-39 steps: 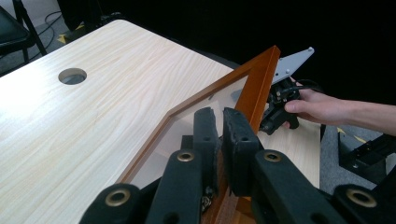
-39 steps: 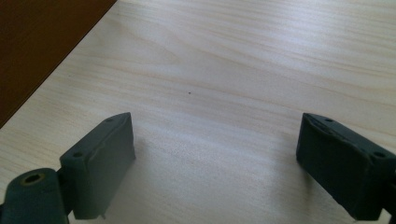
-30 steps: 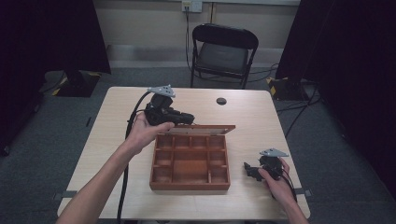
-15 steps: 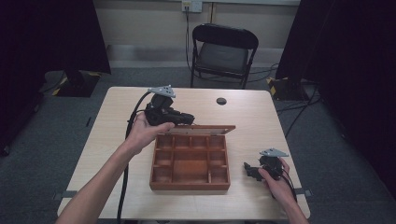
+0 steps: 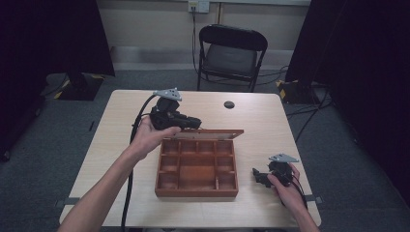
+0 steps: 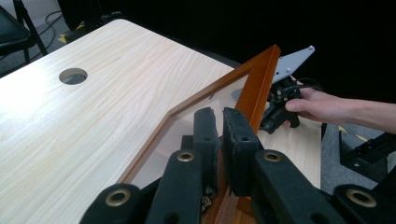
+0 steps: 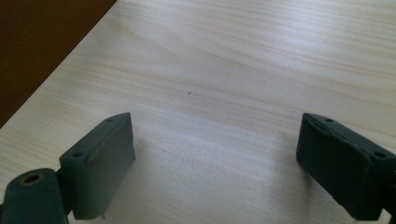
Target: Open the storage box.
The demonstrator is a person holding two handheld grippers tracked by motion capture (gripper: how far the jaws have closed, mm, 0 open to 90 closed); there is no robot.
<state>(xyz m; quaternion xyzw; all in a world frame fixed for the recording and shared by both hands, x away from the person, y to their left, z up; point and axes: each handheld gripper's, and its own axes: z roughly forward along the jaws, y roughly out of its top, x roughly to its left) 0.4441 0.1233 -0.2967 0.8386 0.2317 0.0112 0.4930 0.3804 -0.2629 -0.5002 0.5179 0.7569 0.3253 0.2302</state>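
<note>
A brown wooden box (image 5: pixel 196 192) with several compartments sits open at the table's middle. Its lid (image 5: pixel 212 134), a wood frame around a clear pane, stands raised along the far side. My left gripper (image 5: pixel 193 123) reaches in from the left and is shut on that lid. In the left gripper view the jaws (image 6: pixel 219 126) pinch the lid's frame (image 6: pixel 259 79). My right gripper (image 5: pixel 258 176) rests on the table right of the box, open with nothing between its fingers (image 7: pixel 215 154). A corner of the box (image 7: pixel 42 42) lies at the upper left of the right gripper view.
The light wood table (image 5: pixel 121 125) has a round cable hole (image 5: pixel 229 104) near its far edge. A black folding chair (image 5: pixel 231 53) stands behind the table. Cables trail on the grey floor at the right.
</note>
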